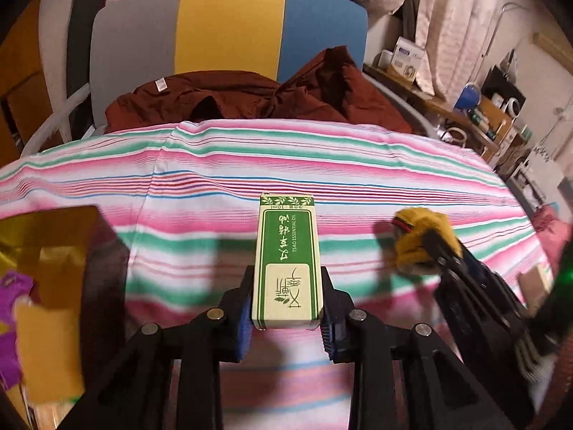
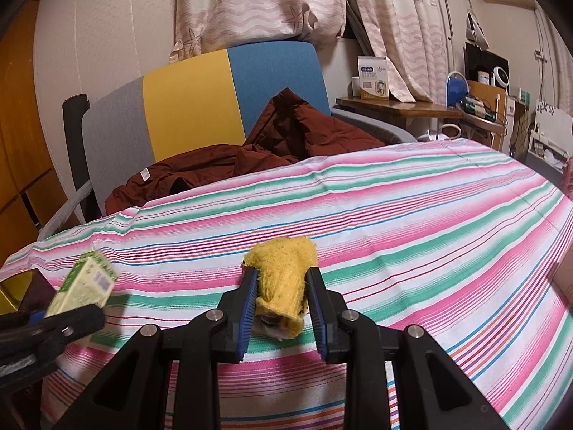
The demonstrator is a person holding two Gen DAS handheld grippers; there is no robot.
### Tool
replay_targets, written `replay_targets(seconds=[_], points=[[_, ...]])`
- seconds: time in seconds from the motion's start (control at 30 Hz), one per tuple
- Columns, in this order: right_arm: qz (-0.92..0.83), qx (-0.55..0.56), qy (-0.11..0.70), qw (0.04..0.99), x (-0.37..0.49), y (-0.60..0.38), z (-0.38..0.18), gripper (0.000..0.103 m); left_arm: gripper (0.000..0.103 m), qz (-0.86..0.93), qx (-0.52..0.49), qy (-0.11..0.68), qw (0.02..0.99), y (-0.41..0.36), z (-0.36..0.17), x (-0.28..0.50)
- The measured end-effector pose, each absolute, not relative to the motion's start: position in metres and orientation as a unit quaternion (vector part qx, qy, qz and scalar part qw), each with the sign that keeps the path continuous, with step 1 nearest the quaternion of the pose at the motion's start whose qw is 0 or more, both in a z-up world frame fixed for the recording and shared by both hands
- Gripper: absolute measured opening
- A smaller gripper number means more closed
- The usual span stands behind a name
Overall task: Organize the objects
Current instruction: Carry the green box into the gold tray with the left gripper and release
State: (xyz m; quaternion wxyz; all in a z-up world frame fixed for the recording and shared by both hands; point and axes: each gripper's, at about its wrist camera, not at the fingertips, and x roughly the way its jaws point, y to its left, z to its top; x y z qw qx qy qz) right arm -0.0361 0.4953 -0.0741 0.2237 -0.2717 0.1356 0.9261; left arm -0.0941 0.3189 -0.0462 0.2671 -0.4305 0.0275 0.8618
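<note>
Green carton [image 1: 286,261]: long axis runs straight away from the L wrist cam, in line w/ the fingers; far end tilted up, above the striped cloth [image 1: 322,165]; near end clamped in the left gripper [image 1: 286,311], fingers closed tight on both long sides; label face up, text inverted to cam. From the R cam the same carton [image 2: 86,283] sits at lower left, pointing up and to the right.

Yellow knit item [image 2: 283,279]: long axis along the right gripper [image 2: 281,304], wider end away from cam; fingers pinched shut on its sides; something small and dark at its near open end, can't tell what. In the L view it [image 1: 422,240] is off to the right of the carton, well apart.

Surface: desk under pink/green/white striped cloth w/ thin blue and red lines; gold-coloured box [image 1: 46,236] at left edge, contents blurred.

Room: chair [image 1: 229,28] w/ grey/yellow/blue back behind desk; dark red garment [image 1: 250,96] heaped on seat; patterned curtains [image 2: 258,0]; cluttered wooden side shelf [image 2: 401,107] at right.

Writing: carton reads "TSAO ESSENTIAL OIL", "10ml", plus Chinese characters; boxed goods on shelf not legible.
</note>
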Motion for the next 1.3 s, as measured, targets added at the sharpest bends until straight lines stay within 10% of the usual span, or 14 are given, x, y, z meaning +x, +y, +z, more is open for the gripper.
replay_targets(seconds=[1.3], points=[[0.938,-0.287,0.059,0.187,-0.014,0.437,-0.053,0.024,0.031,0.894,-0.409,-0.13,0.132,0.04,-0.014,-0.095]])
